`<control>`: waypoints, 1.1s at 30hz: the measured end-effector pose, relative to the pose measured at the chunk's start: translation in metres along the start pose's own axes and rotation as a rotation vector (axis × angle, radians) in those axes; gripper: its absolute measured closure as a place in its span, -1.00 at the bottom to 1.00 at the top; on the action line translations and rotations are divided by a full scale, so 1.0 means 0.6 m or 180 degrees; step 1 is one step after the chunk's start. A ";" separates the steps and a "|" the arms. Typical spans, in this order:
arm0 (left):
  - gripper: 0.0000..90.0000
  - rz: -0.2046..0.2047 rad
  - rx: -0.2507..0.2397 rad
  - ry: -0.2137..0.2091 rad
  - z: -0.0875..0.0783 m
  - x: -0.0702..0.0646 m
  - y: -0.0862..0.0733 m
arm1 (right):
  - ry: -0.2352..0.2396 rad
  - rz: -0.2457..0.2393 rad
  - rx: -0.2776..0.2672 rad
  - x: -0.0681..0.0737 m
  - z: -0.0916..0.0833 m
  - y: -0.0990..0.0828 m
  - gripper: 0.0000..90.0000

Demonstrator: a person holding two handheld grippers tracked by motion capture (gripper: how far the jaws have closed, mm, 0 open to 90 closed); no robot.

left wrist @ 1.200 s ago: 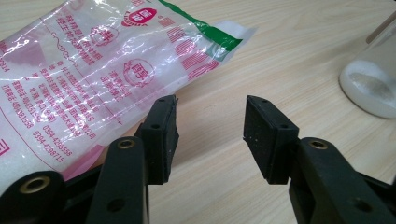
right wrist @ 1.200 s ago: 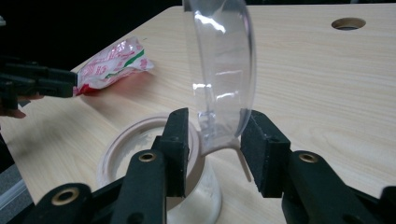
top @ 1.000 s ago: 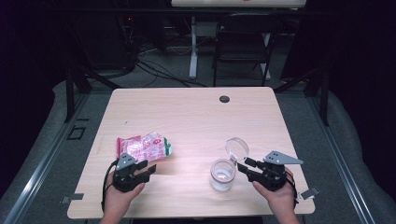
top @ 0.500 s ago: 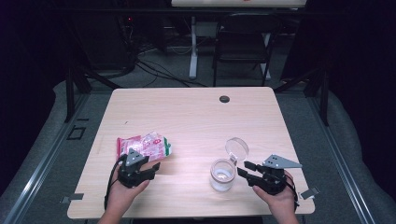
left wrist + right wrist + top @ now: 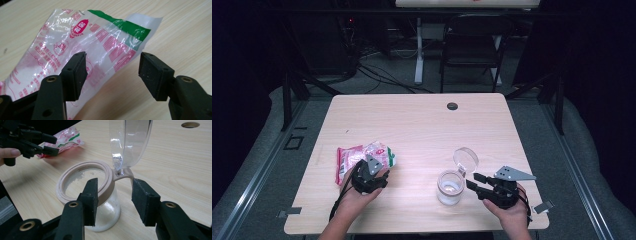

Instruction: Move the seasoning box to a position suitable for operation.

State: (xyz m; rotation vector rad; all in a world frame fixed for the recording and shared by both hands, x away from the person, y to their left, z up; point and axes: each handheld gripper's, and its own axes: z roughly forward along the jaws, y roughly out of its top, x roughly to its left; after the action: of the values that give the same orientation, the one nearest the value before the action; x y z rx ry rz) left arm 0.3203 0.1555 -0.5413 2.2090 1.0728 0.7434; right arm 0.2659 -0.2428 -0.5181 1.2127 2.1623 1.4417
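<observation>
No legible text on the plastic bag [image 5: 82,47]

left gripper [image 5: 373,172]: jaws apart, just been opening | right gripper [image 5: 473,181]: jaws apart

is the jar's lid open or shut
Open. The clear lid stands hinged upright behind the jar, whose mouth is uncovered, with white powder visible inside.

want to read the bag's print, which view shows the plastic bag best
The left gripper view: the plastic bag is close, print sharp. The high view shows it small beside the left gripper; the right gripper view catches a distant corner.
</observation>
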 end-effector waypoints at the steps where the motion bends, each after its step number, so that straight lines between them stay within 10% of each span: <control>1: -0.14 0.0050 0.0007 0.0045 0.004 -0.002 0.001 | 0.0000 0.0000 0.0000 0.000 0.000 0.000 0.25; 15: -0.15 0.0325 0.0039 0.0557 0.046 -0.011 0.000 | 0.0014 -0.0015 -0.0020 0.002 0.001 -0.001 0.25; 33: 0.41 0.0236 -0.0033 0.0900 0.061 -0.008 -0.005 | 0.0012 -0.0022 -0.0024 0.003 0.002 -0.001 0.25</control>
State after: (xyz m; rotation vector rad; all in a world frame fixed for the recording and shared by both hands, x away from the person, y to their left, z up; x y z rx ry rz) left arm 0.3410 0.1441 -0.5696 2.1892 1.1200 1.1173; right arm 0.2649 -0.2407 -0.5187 1.1995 2.1595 1.4493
